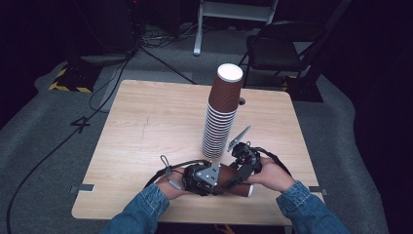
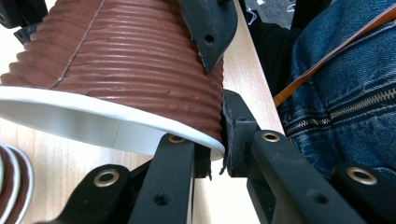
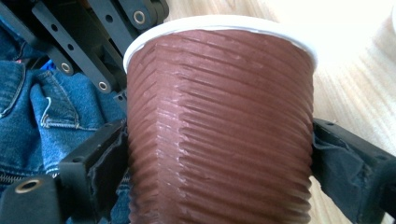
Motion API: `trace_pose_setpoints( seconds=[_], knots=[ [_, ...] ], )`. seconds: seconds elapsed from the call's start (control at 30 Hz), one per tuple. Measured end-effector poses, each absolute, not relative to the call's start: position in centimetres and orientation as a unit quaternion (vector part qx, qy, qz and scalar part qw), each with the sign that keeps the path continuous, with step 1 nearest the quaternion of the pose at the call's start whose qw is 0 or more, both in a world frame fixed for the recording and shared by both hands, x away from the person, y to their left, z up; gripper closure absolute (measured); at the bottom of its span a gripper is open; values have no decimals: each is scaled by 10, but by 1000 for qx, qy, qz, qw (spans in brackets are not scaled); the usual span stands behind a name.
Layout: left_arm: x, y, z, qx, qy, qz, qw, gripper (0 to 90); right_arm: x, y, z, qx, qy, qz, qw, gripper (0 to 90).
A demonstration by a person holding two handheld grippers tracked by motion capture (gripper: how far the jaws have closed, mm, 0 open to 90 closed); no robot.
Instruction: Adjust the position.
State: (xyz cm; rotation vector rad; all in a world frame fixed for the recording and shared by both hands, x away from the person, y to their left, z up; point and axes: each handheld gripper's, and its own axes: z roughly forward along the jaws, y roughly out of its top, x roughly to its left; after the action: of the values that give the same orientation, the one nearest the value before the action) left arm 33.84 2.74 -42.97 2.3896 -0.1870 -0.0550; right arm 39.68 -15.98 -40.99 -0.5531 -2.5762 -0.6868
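Note:
A brown ribbed paper cup (image 1: 238, 186) (image 2: 121, 60) (image 3: 219, 121) lies level just above the table's front edge, held between both grippers. My left gripper (image 1: 217, 189) (image 2: 215, 140) is shut on the cup's white rim, one jaw inside the wall and one outside. My right gripper (image 1: 234, 179) (image 3: 219, 163) spans the cup's body from above. Both of its pads (image 3: 109, 163) press on the sides, and the wall shows a crease. A tall stack of the same cups (image 1: 221, 112) stands upside down just behind the hands.
The wooden table (image 1: 146, 126) has bare room to the left of the stack. The stack's lowest rims (image 2: 14, 186) show in the left gripper view. A black chair (image 1: 282, 44) and cables sit on the floor beyond. The person's denim jacket (image 2: 336, 84) is close to the front edge.

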Motion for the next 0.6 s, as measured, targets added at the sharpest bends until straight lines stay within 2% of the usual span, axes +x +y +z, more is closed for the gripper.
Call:
trace_pose_setpoints(
  seconds=[0.5,0.53,0.57,0.6],
  knots=[
    [339,26,-433,928,-73,-32,364,822,396,-156,-410,-189,-933,-215,216,145],
    [340,27,-433,927,-73,-30,368,813,397,-156,-409,-189,-933,-217,216,149],
    [340,27,-433,927,-66,-29,367,768,397,-156,-409,-190,-933,-217,216,152],
    [342,27,-433,928,-54,-29,368,685,397,-157,-409,-190,-933,-216,217,153]
  ],
)
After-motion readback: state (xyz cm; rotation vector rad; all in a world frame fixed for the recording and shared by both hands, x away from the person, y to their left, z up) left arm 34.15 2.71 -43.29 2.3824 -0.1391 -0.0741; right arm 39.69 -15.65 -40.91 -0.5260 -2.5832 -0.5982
